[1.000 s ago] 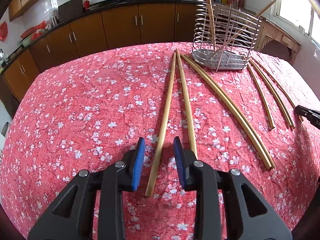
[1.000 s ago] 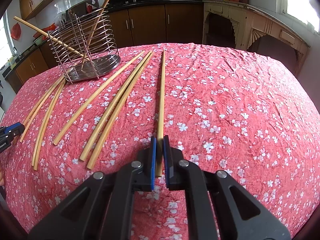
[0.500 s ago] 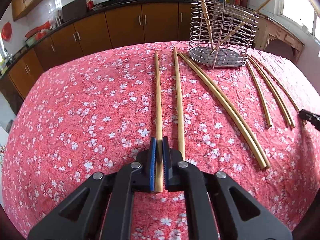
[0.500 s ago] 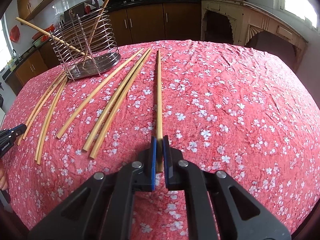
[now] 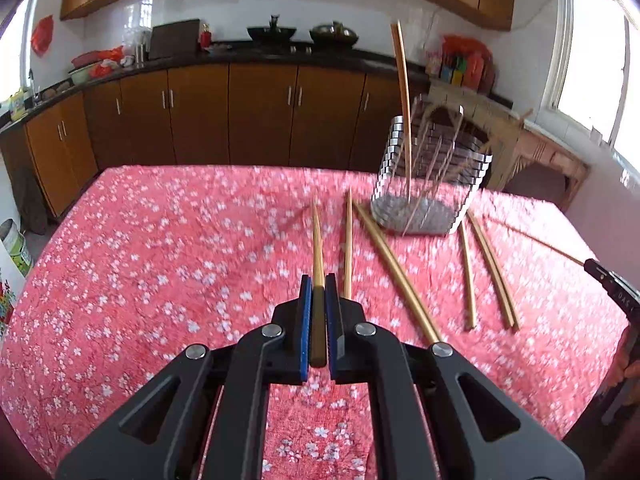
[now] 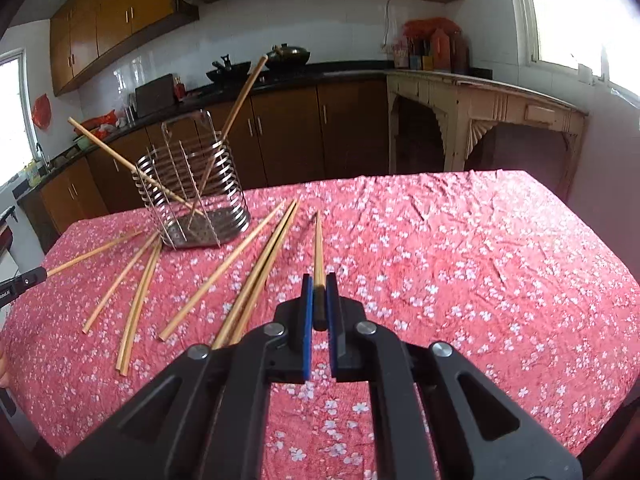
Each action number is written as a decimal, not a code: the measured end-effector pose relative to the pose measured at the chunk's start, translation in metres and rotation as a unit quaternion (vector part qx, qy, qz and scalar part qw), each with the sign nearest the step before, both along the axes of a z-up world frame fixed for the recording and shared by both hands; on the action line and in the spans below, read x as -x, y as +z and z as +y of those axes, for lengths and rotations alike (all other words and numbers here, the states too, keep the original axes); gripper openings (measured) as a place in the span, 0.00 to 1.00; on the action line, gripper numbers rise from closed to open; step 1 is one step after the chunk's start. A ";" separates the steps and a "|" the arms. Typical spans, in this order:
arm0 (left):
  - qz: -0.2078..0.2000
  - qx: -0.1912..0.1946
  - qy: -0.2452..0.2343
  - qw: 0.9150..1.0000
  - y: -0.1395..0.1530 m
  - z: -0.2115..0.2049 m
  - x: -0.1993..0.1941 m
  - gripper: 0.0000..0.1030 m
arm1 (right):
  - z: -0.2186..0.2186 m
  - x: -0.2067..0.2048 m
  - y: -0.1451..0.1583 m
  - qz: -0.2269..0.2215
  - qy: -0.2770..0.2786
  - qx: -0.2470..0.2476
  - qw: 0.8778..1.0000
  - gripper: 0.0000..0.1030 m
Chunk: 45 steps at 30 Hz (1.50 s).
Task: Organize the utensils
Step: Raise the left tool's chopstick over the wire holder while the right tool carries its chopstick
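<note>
My left gripper point(image 5: 318, 282) is shut on a long wooden chopstick point(image 5: 317, 240) and holds it lifted, pointing at the far side of the table. My right gripper point(image 6: 319, 280) is shut on another chopstick point(image 6: 318, 244), also lifted. A wire utensil holder point(image 5: 430, 184) stands at the back right in the left wrist view and at the back left in the right wrist view point(image 6: 192, 196), with two chopsticks leaning in it. Several chopsticks point(image 5: 396, 272) lie loose on the cloth; they also show in the right wrist view point(image 6: 224, 272).
The table wears a red flowered cloth point(image 5: 160, 264). Brown kitchen cabinets point(image 5: 240, 116) and a counter with pans run behind it. A cream side table point(image 6: 480, 120) stands at the far right. The other gripper's tip shows at each view's edge point(image 5: 608, 284).
Both grippers have risen and tilted up, each lifting its chopstick off the cloth. A second ago the left gripper was open over its chopstick; it closed on it.
</note>
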<state>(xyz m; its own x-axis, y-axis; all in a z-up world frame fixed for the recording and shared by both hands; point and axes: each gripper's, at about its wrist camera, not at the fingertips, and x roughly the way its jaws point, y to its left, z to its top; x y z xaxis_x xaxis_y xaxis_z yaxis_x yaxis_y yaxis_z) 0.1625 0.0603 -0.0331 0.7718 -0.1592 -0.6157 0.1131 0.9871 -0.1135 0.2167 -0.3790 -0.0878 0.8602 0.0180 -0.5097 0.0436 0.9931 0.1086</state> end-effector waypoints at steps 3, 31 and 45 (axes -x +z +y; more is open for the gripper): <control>-0.033 0.014 0.012 0.999 0.016 0.005 0.005 0.06 | -0.003 0.005 0.018 -0.035 -0.005 -0.004 0.999 0.07; -0.120 0.047 0.057 0.990 0.086 0.018 0.006 0.06 | 0.003 0.007 0.110 -0.165 -0.003 -0.020 0.986 0.07; -0.160 0.081 0.003 0.984 0.172 -0.023 0.019 0.06 | 0.014 0.012 0.204 -0.195 0.062 -0.075 0.976 0.07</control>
